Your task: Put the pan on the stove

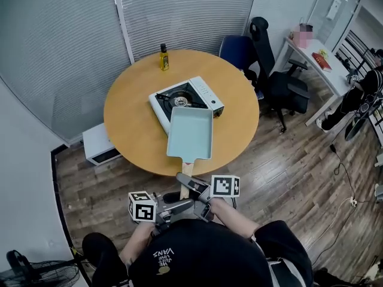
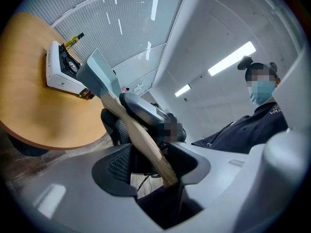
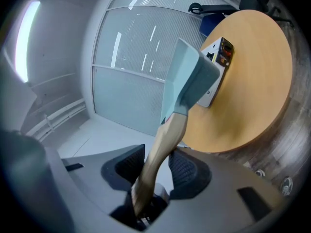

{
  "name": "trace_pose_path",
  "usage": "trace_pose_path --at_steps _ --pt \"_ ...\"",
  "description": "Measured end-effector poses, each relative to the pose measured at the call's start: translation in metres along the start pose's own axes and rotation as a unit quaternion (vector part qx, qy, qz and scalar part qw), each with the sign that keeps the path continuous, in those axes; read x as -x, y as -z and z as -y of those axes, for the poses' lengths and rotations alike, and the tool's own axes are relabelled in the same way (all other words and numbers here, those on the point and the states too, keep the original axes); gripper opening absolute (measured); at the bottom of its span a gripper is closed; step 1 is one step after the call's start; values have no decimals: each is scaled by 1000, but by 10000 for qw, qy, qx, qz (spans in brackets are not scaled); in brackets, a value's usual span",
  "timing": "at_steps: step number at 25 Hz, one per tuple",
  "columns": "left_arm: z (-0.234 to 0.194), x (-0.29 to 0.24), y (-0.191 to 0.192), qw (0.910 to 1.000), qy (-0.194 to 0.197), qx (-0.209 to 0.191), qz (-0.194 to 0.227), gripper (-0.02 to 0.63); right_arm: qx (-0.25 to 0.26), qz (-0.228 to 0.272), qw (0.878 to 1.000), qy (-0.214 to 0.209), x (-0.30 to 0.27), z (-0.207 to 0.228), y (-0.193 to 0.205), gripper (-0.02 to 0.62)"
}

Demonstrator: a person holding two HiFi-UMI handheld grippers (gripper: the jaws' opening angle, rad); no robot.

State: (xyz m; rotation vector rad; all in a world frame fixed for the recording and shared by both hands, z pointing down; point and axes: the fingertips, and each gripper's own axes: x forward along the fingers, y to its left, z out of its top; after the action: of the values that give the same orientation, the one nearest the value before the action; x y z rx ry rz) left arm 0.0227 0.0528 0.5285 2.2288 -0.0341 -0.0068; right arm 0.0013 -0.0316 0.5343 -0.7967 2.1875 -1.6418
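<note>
Two grippers hold pan, not yet on stove.
Left gripper and right gripper both clamp the rounded wooden handle. The pale teal pan, rectangular, smooth and shallow, looks held in the air at the near side of the stove. The boxy white stove's black burner grate is bare. Remaining: carry over burner, lower, release.
</note>
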Motion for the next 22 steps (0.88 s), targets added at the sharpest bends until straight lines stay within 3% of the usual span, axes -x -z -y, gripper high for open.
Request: trace_pose_path --at_steps 10,22 --pt "-39 24 -59 9987 218 6 -457 198 -157 542 9984 44 -56 4 -49 140" --pt "-81 54 -86 9972 399 129 -621 198 -220 782 9964 253 -104 26 -65 140"
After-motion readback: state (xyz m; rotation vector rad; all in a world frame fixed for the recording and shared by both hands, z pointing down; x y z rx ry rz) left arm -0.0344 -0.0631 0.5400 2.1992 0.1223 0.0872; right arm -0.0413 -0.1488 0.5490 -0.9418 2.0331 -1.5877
